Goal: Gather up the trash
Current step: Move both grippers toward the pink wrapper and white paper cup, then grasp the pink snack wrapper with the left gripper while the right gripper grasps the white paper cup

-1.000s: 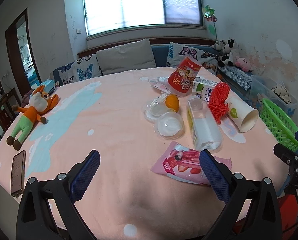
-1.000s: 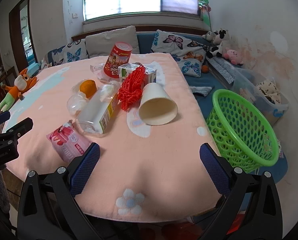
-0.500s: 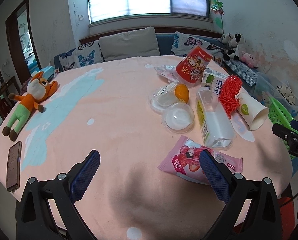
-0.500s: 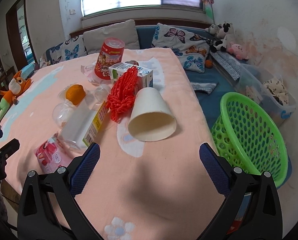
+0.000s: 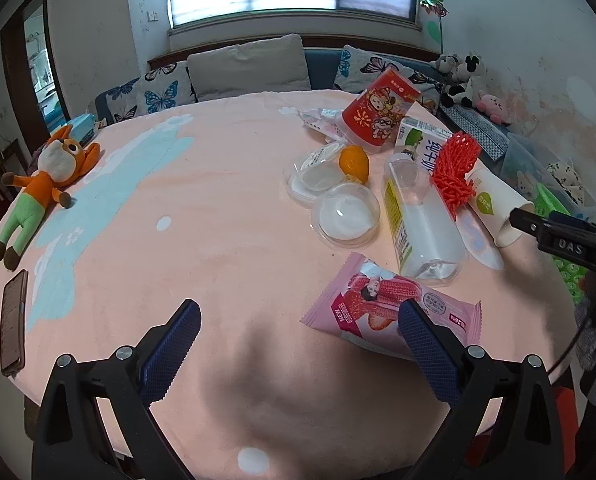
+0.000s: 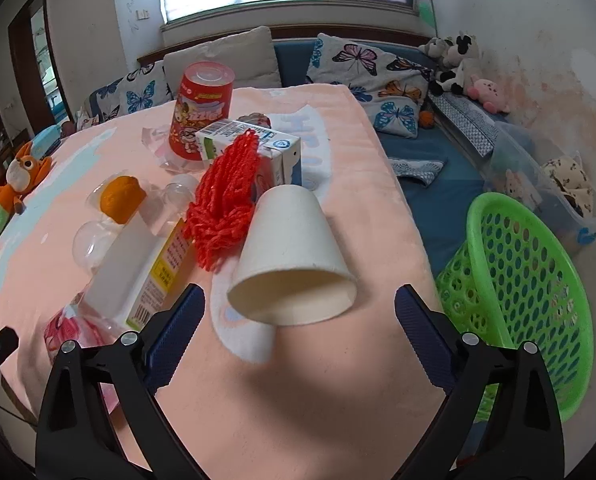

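Paper cup now sits closer before the spread right tongs.

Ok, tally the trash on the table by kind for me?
Paper cups: 2, white paper cup, red printed cup
Cartons: 1, drink carton
Clear bottles: 1
Snack wrappers: 1, pink
Red mesh nets: 1
Clear jelly cups: 2
Total: 8

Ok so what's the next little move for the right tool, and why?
Probably ease the right tool forward and down so its open jaws straddle the white paper cup. The cup lies on its side just ahead, mouth toward the tool, nothing is gripped yet, and the green basket waits beside the table on the right.
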Demonstrator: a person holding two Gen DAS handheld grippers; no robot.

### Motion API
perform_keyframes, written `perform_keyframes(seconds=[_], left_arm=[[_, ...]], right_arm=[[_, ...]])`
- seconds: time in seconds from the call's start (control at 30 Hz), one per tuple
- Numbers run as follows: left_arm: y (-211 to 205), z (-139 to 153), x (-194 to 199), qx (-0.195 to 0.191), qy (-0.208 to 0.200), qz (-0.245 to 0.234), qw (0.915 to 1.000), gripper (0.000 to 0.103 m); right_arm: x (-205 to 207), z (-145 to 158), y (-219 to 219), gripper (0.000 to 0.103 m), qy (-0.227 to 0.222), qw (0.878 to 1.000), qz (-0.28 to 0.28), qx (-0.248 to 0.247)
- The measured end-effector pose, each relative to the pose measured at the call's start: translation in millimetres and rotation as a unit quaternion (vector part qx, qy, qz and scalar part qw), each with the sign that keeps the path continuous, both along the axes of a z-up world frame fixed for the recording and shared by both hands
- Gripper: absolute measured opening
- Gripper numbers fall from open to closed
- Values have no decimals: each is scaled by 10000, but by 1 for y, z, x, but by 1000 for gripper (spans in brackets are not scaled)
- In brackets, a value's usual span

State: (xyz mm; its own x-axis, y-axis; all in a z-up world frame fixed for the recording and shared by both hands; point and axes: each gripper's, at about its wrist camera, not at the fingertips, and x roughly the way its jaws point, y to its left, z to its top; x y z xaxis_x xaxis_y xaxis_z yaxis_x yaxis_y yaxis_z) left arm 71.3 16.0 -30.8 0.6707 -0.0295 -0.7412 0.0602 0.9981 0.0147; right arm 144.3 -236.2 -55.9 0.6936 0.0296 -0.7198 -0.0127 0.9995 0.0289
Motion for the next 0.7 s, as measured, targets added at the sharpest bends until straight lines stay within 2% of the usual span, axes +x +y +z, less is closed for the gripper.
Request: perform_keyframes(seconds=[0.17, 0.27, 0.37, 0.53, 0.7], left_arm=[[0, -9, 5, -211, 246, -49, 9995, 95], [-2, -13, 8, -384, 414, -97, 9984, 89], [-3, -20, 13, -681, 660, -122, 9954, 87], [-9, -28, 18, -877, 879, -156, 9921, 83], [-12, -37, 27, -1108, 1113, -78, 9876, 80]], right_arm=[[13, -8, -5, 94, 120, 9999, 18, 56], [16, -11, -5, 93, 165, 9997, 99, 134], [18, -13, -3, 88, 206, 9993, 215, 211], [22, -19, 0, 78, 336, 9982, 337, 369], [25, -20, 2, 77, 254, 9984, 335, 381]])
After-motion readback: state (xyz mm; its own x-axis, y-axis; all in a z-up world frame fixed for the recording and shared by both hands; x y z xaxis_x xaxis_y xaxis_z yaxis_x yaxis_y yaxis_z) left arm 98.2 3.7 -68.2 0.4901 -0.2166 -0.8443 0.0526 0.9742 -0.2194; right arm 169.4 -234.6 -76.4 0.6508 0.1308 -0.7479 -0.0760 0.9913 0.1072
